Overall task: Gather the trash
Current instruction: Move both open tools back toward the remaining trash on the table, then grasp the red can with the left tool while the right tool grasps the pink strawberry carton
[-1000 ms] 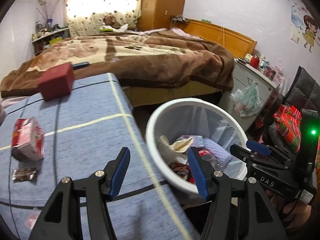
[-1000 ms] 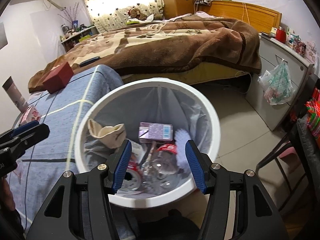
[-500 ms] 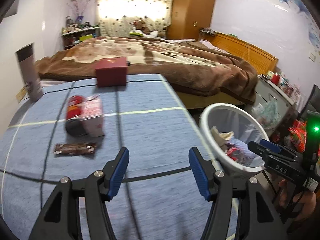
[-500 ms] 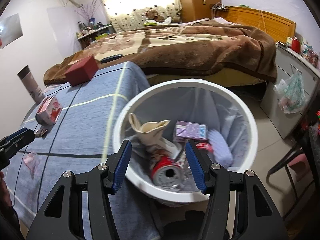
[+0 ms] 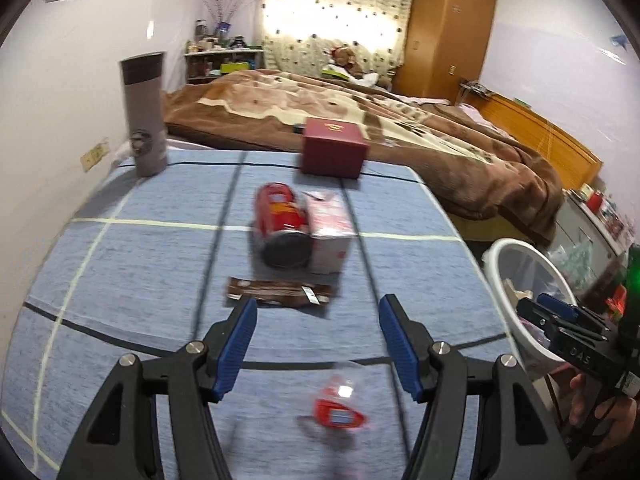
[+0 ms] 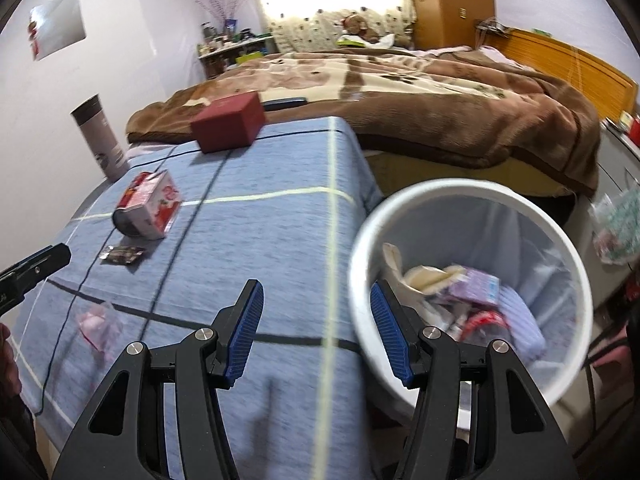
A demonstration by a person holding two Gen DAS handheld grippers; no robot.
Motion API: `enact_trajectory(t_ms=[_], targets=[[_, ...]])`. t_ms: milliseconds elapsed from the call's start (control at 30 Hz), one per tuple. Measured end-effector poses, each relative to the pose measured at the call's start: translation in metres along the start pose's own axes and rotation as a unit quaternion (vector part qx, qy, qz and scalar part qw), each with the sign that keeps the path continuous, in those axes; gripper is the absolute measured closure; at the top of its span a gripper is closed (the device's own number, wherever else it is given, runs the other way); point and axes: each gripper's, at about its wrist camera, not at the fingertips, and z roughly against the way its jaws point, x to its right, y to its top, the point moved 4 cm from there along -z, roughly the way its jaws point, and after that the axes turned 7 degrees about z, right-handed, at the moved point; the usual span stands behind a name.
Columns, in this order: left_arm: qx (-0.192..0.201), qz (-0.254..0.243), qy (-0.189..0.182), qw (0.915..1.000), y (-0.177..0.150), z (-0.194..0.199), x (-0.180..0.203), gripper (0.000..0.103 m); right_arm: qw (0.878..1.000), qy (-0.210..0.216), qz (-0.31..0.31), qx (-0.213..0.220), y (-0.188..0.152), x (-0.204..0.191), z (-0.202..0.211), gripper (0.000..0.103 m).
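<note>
left gripper [image 5: 318, 338] swung from bin [image 6: 472, 280] to wrapper [image 5: 280, 295]; fingers spread, empty | right gripper [image 6: 316, 330] likewise

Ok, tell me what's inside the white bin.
The bin holds a cream crumpled wrapper, a purple carton, something red and a pale lilac bundle over a clear liner. The right gripper and blur hide whatever lies beneath.

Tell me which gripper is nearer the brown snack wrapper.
Left. The left gripper hovers open just short of the brown snack wrapper; the right gripper is off toward the white bin.
</note>
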Motion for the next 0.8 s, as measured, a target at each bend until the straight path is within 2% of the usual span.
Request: enact_trajectory(t_ms=[267,400,567,800], targets=[[-0.001,0.025,0.029,0.9993,0.011,-0.005,-0.049,0.037,0.999,0.039,0.035,0.003,0.025,-0.044,-0.015,0.046],[0.002,0.036,0.037,0.9987,0.017,-0.007,-0.069,0.037,0.997,0.043,0.069,-0.004,0.034,-0.069,-0.028,0.046],[-0.001,0.040,0.041,0.9984,0.025,-0.016,-0.084,0.037,0.994,0.075,0.077,0.003,0.051,-0.094,-0.041,0.046],[-0.005,0.041,0.038,0.9984,0.035,-0.028,-0.095,0.037,0.991,0.094,0.093,0.007,0.067,-0.120,-0.055,0.046]])
